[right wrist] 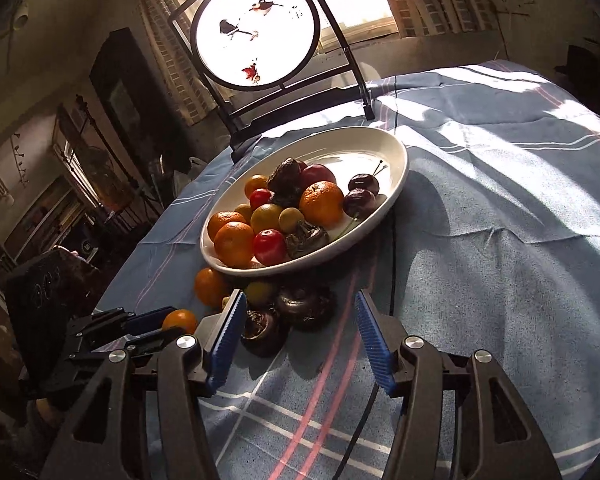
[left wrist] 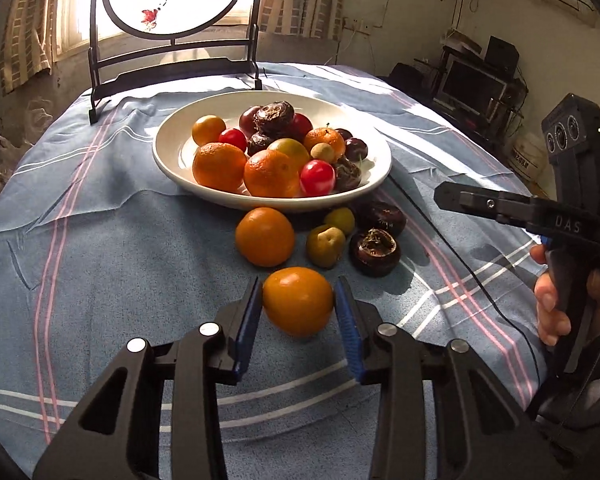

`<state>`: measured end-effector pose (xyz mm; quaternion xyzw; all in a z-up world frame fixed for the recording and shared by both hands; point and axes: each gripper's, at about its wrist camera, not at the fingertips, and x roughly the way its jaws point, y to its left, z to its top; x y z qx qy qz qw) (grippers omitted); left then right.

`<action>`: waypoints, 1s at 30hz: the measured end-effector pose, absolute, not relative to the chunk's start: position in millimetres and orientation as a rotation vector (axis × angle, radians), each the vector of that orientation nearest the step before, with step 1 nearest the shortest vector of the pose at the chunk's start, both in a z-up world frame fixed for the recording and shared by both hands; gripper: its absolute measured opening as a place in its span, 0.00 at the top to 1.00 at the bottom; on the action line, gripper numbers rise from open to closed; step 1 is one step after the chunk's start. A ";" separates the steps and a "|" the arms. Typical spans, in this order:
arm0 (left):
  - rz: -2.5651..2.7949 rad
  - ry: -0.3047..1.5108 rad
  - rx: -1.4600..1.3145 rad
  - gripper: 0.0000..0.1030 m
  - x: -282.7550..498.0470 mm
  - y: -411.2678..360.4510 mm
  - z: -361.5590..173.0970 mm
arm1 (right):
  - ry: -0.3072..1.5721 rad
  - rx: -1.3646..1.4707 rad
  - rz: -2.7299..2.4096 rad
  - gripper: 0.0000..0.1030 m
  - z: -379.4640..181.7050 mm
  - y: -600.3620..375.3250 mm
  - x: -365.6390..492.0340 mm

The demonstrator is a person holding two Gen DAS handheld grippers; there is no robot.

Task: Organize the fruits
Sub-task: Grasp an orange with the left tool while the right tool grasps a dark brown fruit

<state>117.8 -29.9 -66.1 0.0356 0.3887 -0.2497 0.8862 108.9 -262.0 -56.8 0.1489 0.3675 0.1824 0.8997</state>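
A white plate [left wrist: 168, 160] [right wrist: 398, 160] piled with oranges, red tomatoes and dark fruits stands mid-table. In front of it, on the cloth, lie an orange [left wrist: 265, 236], two small green fruits [left wrist: 325, 246] and two dark brown fruits [left wrist: 375, 252] [right wrist: 306, 306]. My left gripper [left wrist: 298, 304] is shut on a yellow-orange fruit [left wrist: 298, 300] [right wrist: 180, 320] that rests on the cloth, its blue pads touching both sides. My right gripper [right wrist: 300, 304] is open. One dark fruit sits between its tips untouched, and another [right wrist: 262, 332] lies by its left pad. A hand [left wrist: 556, 308] holds the right gripper [left wrist: 444, 196] at the right edge.
A blue striped cloth [left wrist: 100, 260] covers the round table. A round painted screen on a black stand [left wrist: 172, 64] [right wrist: 256, 32] stands behind the plate. A black cable [left wrist: 480, 280] [right wrist: 392, 280] runs across the cloth to the right of the fruits.
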 end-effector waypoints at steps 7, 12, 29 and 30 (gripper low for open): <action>-0.531 0.886 0.067 0.64 128.3 -31.9 -74.2 | 0.772 0.300 0.372 0.45 -57.6 -259.6 109.1; -0.520 0.937 0.077 0.64 133.4 -34.2 -81.1 | 0.772 0.298 0.369 0.45 -57.9 -259.6 108.9; -0.476 0.723 0.017 0.64 112.3 -15.7 -56.6 | 0.933 -0.148 0.312 0.47 -73.3 -164.8 118.5; -0.480 0.725 0.016 0.64 112.2 -15.5 -57.1 | 0.944 -0.149 0.308 0.47 -74.9 -163.7 121.2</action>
